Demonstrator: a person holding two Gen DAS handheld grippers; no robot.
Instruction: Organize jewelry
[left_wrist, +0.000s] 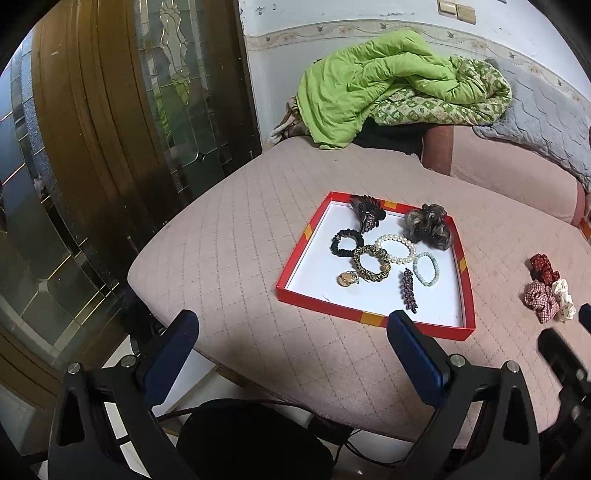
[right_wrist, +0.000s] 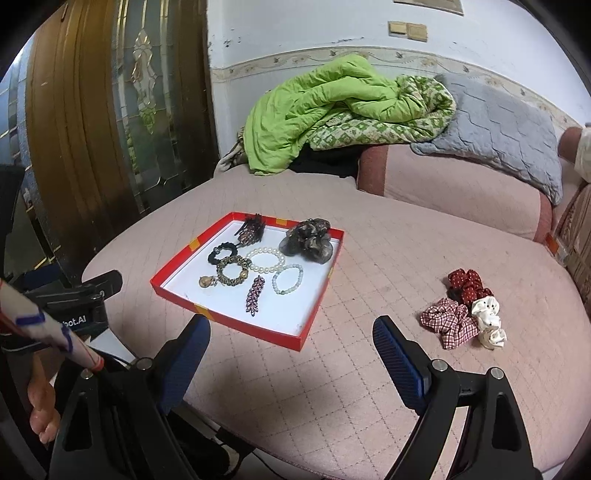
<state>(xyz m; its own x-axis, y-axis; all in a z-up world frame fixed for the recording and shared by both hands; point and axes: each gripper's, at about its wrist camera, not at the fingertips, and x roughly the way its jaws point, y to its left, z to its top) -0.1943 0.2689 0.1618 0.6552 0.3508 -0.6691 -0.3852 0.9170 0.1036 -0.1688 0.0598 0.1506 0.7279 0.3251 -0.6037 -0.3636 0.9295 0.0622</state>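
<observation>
I'm holding both hand-held grippers spread and empty over the near edge of the bed: the left hand-held gripper (left_wrist: 291, 328) is facing the red tray (left_wrist: 373, 318), where bracelets, clips and hair ties are already lying (most of the job, I judge). Three scrunchies (right_wrist: 466, 307) are waiting just ahead and right of the right hand-held gripper (right_wrist: 291, 332).

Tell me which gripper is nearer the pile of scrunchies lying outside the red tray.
Right. The right gripper hangs open with the scrunchies just beyond its right finger. The left gripper is open in front of the red tray, with the scrunchies farther off to its right.
</observation>
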